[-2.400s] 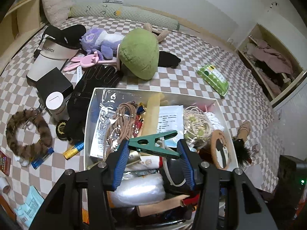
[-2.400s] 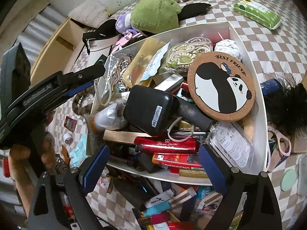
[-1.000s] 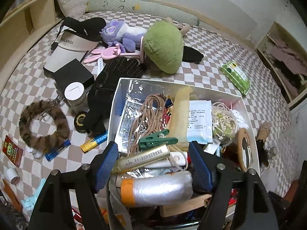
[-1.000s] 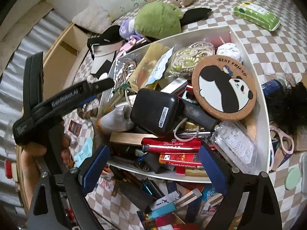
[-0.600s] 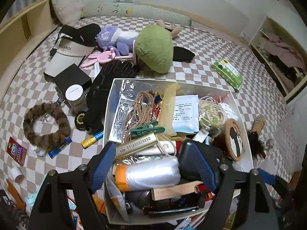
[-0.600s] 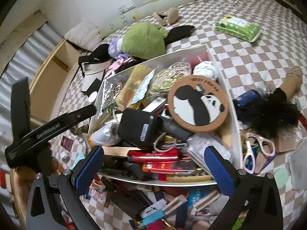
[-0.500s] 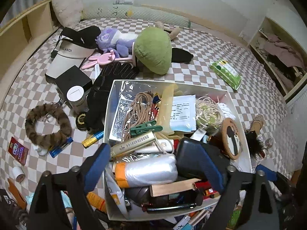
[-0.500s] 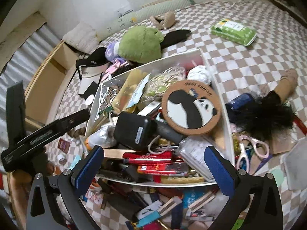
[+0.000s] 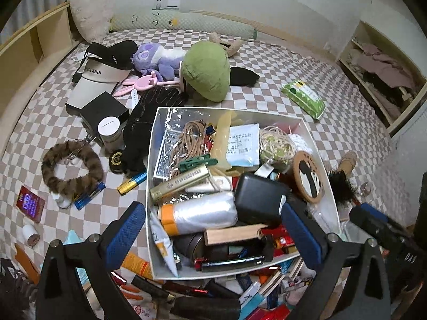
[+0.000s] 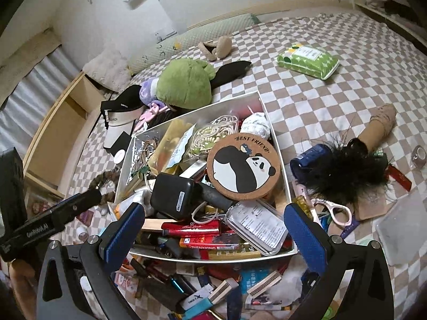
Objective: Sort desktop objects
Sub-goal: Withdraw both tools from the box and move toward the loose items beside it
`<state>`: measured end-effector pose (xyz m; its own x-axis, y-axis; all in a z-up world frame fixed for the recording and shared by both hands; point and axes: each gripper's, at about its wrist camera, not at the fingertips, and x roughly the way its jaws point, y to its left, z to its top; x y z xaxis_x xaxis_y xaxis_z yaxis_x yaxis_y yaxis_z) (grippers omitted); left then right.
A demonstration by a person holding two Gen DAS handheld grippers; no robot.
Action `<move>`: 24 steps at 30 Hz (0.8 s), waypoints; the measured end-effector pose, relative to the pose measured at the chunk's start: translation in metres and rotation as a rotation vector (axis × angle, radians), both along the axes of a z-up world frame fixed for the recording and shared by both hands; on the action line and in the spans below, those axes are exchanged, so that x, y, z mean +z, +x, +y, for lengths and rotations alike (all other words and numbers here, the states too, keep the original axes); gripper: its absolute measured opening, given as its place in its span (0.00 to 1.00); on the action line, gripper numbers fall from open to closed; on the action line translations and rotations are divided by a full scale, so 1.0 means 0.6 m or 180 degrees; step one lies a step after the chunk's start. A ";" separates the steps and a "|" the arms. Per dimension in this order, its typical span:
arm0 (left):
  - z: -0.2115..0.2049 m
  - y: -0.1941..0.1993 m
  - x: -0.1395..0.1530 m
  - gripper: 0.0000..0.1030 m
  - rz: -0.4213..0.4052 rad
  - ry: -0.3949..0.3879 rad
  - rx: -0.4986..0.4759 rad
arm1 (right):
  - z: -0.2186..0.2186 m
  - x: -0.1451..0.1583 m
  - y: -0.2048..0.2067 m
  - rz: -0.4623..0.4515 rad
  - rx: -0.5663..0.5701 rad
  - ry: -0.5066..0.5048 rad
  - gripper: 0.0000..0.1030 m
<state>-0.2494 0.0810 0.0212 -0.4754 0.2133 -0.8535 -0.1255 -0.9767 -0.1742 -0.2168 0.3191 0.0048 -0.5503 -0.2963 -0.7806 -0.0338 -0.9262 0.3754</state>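
Clutter everywhere, and the white bin (image 9: 152, 144) ahead of both tools is heaped past its rim. The left gripper (image 9: 213, 229) has just been opening and its jaws now stand spread wide with nothing between them, hovering above the near end of the bin. The green clothespin (image 9: 198, 162) lies farther in, beyond its fingertips, resting on a gold tube (image 9: 179, 183) and a coil of tan cord (image 9: 186, 138). The right gripper (image 10: 213, 229) is spread wide as well, empty, with the black case (image 10: 172, 196) and the panda coaster (image 10: 243, 166) just ahead of it.

Here's the worry: that pile is loose and stacked high. Reach in for anything low and the wrapped plastic roll (image 9: 200, 213) or the coaster, which sits tilted on the heap, could slide over the wall onto the checked bedspread (image 9: 267, 98). Jaws this wide may also snag two things at once, the cord especially. And both tools hang near each other over one bin; a careless swing could knock them together.
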 end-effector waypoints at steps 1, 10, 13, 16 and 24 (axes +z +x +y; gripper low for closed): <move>0.000 0.004 0.001 0.99 0.0000 -0.0002 -0.0010 | -0.001 0.002 0.002 0.0014 0.0011 0.0024 1.00; -0.011 0.042 0.021 0.99 0.0090 -0.0006 -0.0079 | -0.003 0.025 0.027 0.0185 0.0112 0.0234 1.00; -0.012 0.054 0.028 0.99 0.0138 -0.0020 -0.0098 | -0.001 0.035 0.035 0.0248 0.0131 0.0320 1.00; -0.009 0.070 0.036 0.99 0.0180 -0.0011 -0.0147 | 0.006 0.044 0.044 0.0290 0.0122 0.0357 1.00; -0.010 0.114 0.068 0.99 0.0318 0.0036 -0.0239 | 0.021 0.070 0.076 0.0507 0.0193 0.0384 1.00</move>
